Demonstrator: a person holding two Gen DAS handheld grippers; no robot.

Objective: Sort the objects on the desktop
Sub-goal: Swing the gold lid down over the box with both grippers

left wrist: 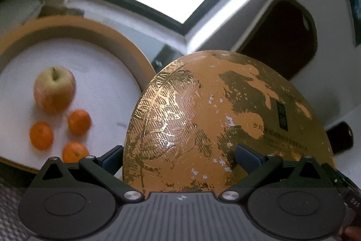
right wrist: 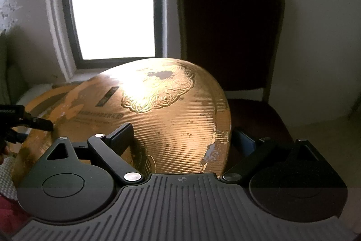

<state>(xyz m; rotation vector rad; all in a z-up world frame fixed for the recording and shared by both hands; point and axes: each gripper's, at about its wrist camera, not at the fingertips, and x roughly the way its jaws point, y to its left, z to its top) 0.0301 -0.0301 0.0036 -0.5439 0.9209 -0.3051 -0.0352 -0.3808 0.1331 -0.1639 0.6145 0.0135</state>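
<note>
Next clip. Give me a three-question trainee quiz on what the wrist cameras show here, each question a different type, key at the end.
1. True or false: the open round box holds one apple and three oranges.
2. The gold lid is gripped by: A) left gripper only; B) right gripper only; C) both.
3. Fill in: behind the lid, the right wrist view shows a dark ____.

Key: 1 true; 2 C; 3 chair.

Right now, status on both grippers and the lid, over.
Left gripper and right gripper both shut on gold lid, held tilted. Open box at left holds apple and three oranges. Nothing blocking.
</note>
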